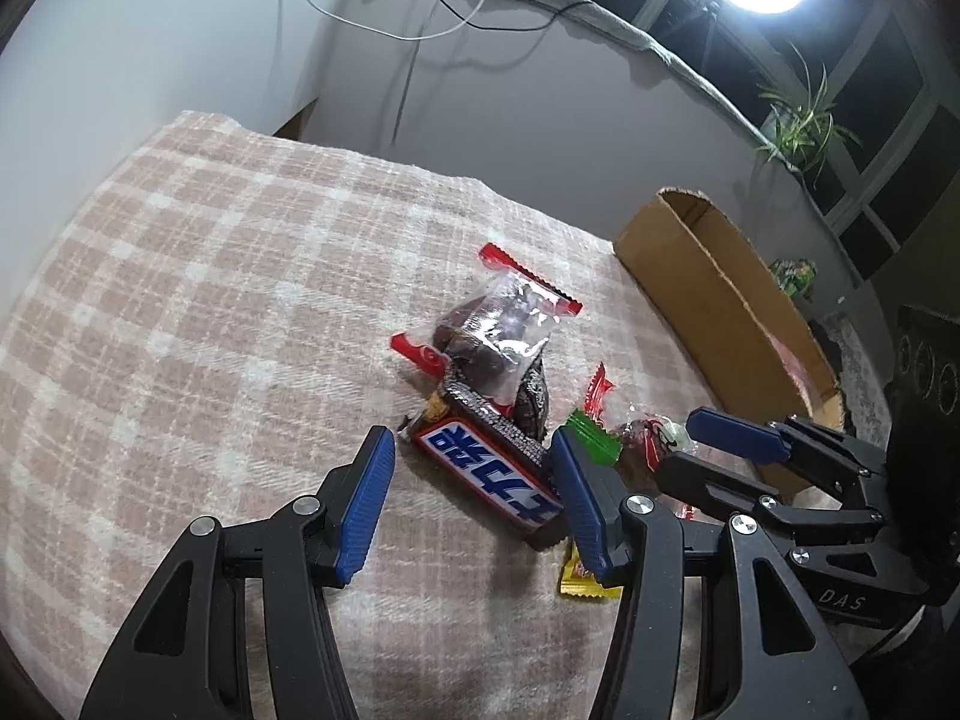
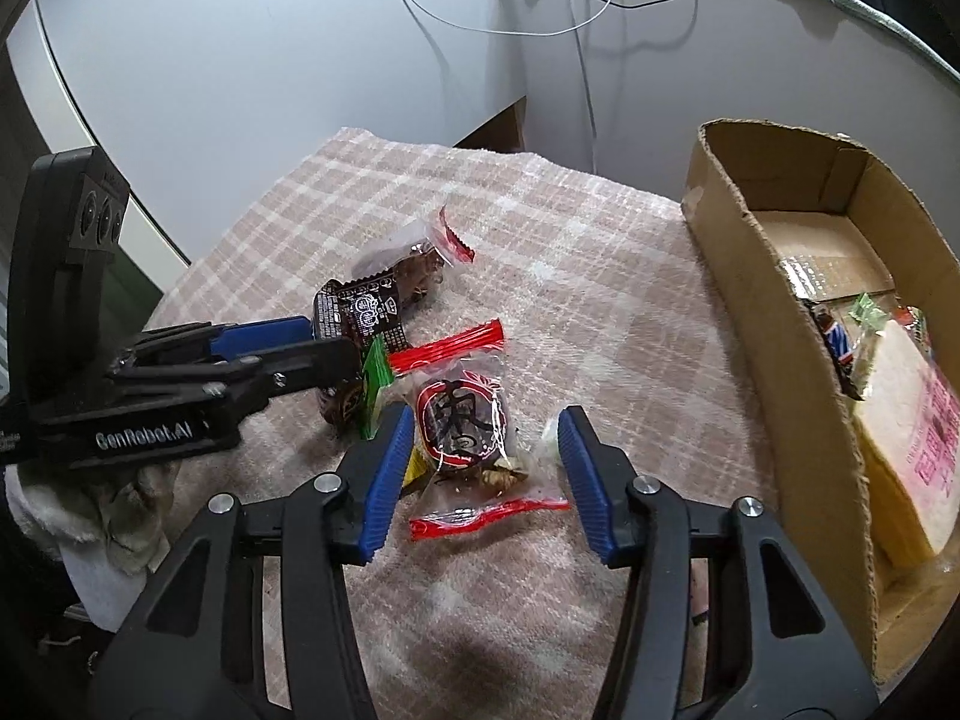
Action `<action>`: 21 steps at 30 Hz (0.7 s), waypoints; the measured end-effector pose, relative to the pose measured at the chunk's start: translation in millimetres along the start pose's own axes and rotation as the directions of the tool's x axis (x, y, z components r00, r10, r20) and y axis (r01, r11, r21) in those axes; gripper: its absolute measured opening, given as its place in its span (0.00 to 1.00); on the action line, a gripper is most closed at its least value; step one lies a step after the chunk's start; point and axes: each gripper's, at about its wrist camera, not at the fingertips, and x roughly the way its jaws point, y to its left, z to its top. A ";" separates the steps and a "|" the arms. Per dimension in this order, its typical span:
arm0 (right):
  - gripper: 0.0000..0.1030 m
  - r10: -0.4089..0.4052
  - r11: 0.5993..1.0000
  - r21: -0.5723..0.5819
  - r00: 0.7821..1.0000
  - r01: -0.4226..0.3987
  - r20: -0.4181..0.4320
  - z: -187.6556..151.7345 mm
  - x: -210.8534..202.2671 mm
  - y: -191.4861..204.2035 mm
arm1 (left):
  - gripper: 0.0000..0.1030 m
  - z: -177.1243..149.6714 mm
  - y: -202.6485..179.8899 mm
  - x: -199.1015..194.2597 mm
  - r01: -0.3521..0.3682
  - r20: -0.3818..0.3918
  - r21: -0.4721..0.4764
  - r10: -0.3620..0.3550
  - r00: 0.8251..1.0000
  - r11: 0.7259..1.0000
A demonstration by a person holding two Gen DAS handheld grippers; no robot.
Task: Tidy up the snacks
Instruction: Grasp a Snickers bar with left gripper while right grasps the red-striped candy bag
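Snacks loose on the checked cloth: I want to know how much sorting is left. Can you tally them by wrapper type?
Clear packets with red crimped ends: 2
Brown chocolate bar with blue lettering: 1
Dark glossy foil wrapper: 1
Green wrapper: 1
Yellow wrapper: 1
Total: 6, unless green and yellow are one packet joined out of sight.

Left gripper [image 1: 471, 498]: black plastic frame, two angular arms with cut-out slots, round silver screw heads at the pivots, ribbed blue pads [image 1: 367, 507] on the finger insides. Its side, seen in the right wrist view, carries white lettering "GenRobot.AI" and a black upright housing with three round lenses. Right gripper [image 2: 486, 483]: same black frame, silver screws, blue pads [image 2: 387, 480]; "DAS" embossed on its body. Sleeve [image 2: 72, 516]: off-white, fleecy, at near left.
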 end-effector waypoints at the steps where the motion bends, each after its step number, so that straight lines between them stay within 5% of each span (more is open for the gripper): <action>1: 0.51 0.001 1.000 0.000 1.000 -0.001 -0.003 -0.2 1.7 0.2 | 0.52 -0.7 -2.7 2.1 -0.007 -0.001 0.011 0.007 1.000 1.000; 10: 0.51 -0.006 0.999 -0.035 1.000 0.006 -0.015 1.1 5.3 8.6 | 0.50 -0.4 -18.4 9.5 -0.074 0.031 0.085 0.072 0.997 0.994; 14: 0.40 -0.031 0.997 -0.070 0.999 0.028 -0.043 -2.7 11.8 16.2 | 0.48 -0.5 -20.6 9.4 -0.091 0.037 0.127 0.087 0.996 0.988; 21: 0.39 -0.023 0.999 -0.032 0.999 0.022 -0.043 -3.7 19.2 8.4 | 0.46 -0.6 -8.2 6.0 -0.107 0.029 0.130 0.104 0.994 0.986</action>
